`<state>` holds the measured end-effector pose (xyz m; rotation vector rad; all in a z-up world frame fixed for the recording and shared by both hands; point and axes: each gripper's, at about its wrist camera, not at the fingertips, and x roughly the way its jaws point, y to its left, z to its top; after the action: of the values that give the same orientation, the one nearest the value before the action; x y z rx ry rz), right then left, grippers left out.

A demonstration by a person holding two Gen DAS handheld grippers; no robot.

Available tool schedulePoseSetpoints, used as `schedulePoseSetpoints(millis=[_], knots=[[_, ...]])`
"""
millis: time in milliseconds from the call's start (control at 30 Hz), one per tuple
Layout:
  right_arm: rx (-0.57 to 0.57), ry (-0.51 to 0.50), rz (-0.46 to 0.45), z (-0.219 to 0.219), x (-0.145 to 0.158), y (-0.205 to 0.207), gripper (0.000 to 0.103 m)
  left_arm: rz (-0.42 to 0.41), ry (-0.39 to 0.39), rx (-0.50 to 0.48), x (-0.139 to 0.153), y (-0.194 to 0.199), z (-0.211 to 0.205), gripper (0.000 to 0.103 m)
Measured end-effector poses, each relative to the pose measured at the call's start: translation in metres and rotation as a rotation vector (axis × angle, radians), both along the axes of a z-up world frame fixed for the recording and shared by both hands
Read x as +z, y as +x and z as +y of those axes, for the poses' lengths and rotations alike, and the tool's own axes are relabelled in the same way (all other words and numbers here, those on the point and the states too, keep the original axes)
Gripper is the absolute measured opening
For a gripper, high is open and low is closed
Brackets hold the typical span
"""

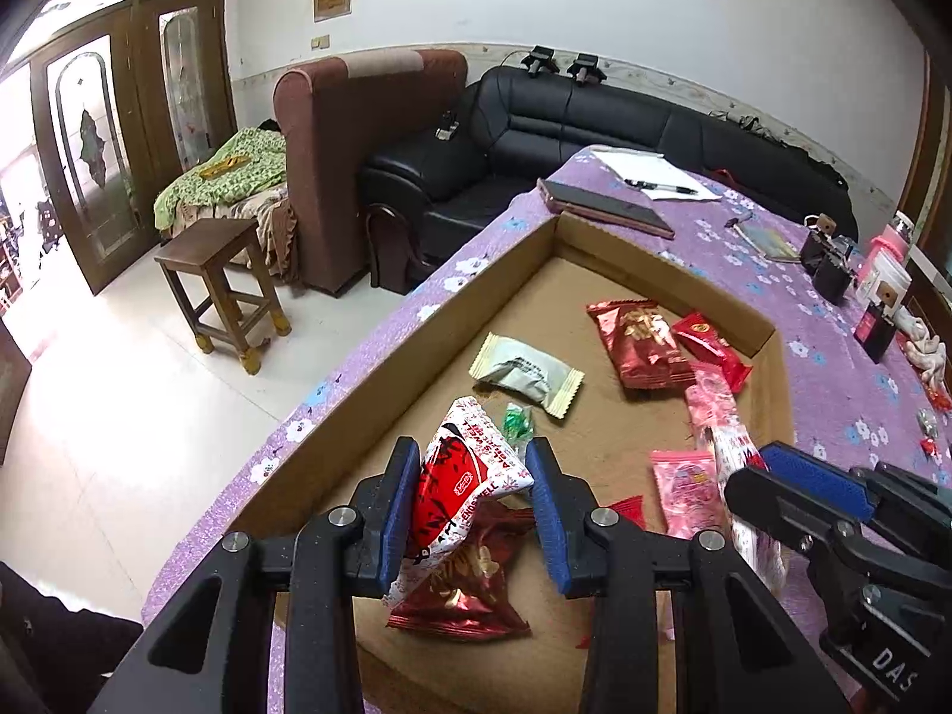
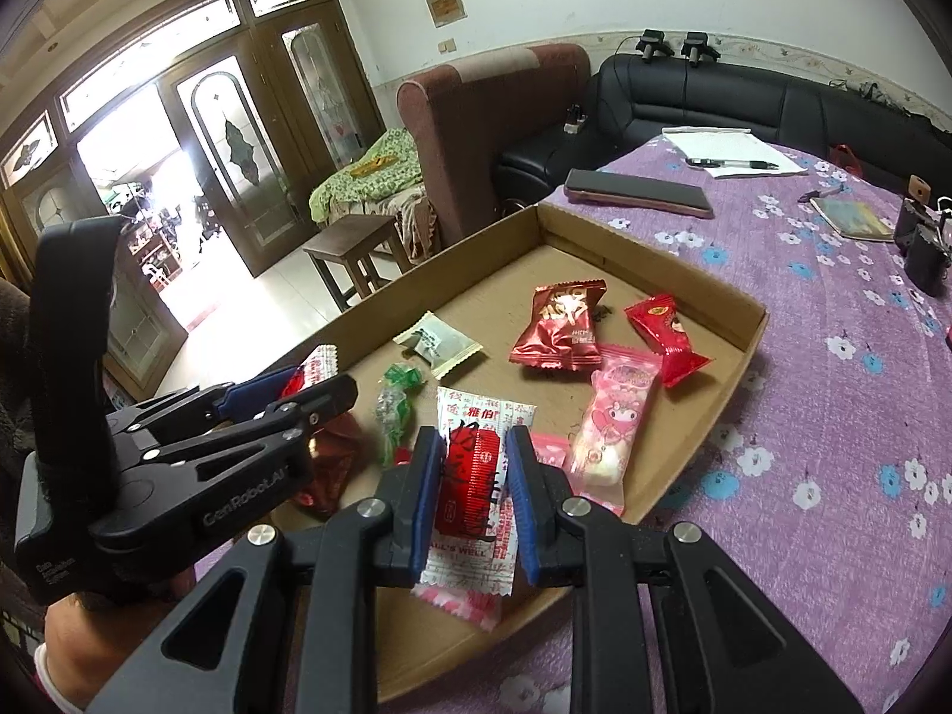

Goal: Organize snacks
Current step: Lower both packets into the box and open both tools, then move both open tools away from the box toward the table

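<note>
A shallow cardboard tray [image 1: 416, 321] [image 2: 749, 321] on the purple flowered table holds several snack packets. My left gripper [image 1: 473, 458] is shut on a crumpled red-and-white packet [image 1: 458, 476] above a dark red foil packet [image 1: 470, 589]. My right gripper [image 2: 476, 446] is shut on a flat red-and-white packet [image 2: 476, 476] over the tray's near edge. In the tray lie a white packet [image 1: 526, 372] [image 2: 440, 345], a green candy [image 1: 516, 419] [image 2: 395, 404], a dark red packet [image 1: 642, 339] [image 2: 562, 327], a bright red packet [image 2: 663, 336] and a pink packet [image 2: 613, 422].
A phone [image 2: 639, 191], paper with a pen [image 2: 732, 162], a notebook [image 2: 854, 217] and black clips [image 2: 919, 244] lie on the table beyond the tray. A wooden stool [image 1: 220, 279], a brown armchair and a black sofa stand past the table's left edge.
</note>
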<state>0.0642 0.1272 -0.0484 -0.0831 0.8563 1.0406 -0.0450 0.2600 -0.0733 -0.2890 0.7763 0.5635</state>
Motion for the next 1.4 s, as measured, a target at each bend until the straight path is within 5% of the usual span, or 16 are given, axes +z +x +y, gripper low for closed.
schedulePoseSetpoints(millis=[800, 1033, 1200, 1400], knots=[[0.019, -0.098, 0.007, 0.045, -0.013, 0.027, 0.023, 0.045, -0.008, 0.003, -0.01, 0.011, 0.006, 0.04], [-0.008, -0.06, 0.014, 0.033, -0.003, 0.029, 0.034, 0.049, -0.012, -0.002, -0.007, 0.014, 0.004, 0.042], [-0.07, -0.015, 0.007, -0.003, 0.011, 0.036, 0.035, 0.03, -0.006, 0.016, 0.001, 0.01, 0.001, 0.075], [-0.159, 0.017, -0.002, -0.062, 0.023, 0.043, 0.036, 0.01, 0.013, 0.007, 0.012, 0.008, -0.01, 0.081]])
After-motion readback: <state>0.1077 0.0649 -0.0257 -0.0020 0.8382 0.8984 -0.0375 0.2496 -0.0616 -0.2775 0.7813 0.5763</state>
